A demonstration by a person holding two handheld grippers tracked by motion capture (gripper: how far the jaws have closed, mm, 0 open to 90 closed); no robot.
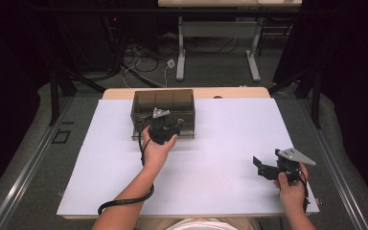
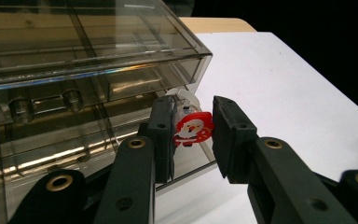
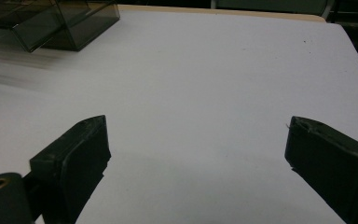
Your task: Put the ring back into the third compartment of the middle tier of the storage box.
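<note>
A smoky transparent drawer box point(image 1: 163, 103) stands at the back left of the white sheet point(image 1: 220, 139). My left gripper point(image 1: 165, 127) is at the box's front, near its right corner. In the left gripper view its jaws point(image 2: 193, 112) are shut on a small red and white Santa figure point(image 2: 193, 129) with a clear piece behind it, right against the lower drawer front point(image 2: 74, 149). Whether the figure is fixed to the drawer I cannot tell. My right gripper point(image 1: 260, 168) rests low over the sheet at the front right, open, with bare sheet between its jaws point(image 3: 198, 135).
The sheet lies on a wooden table point(image 1: 230, 92) whose far edge shows behind the box. Beyond it are the legs of another desk point(image 1: 218, 48) and loose cables on the floor. The left gripper's cable point(image 1: 124, 203) loops along the front edge. Dark curtains close both sides.
</note>
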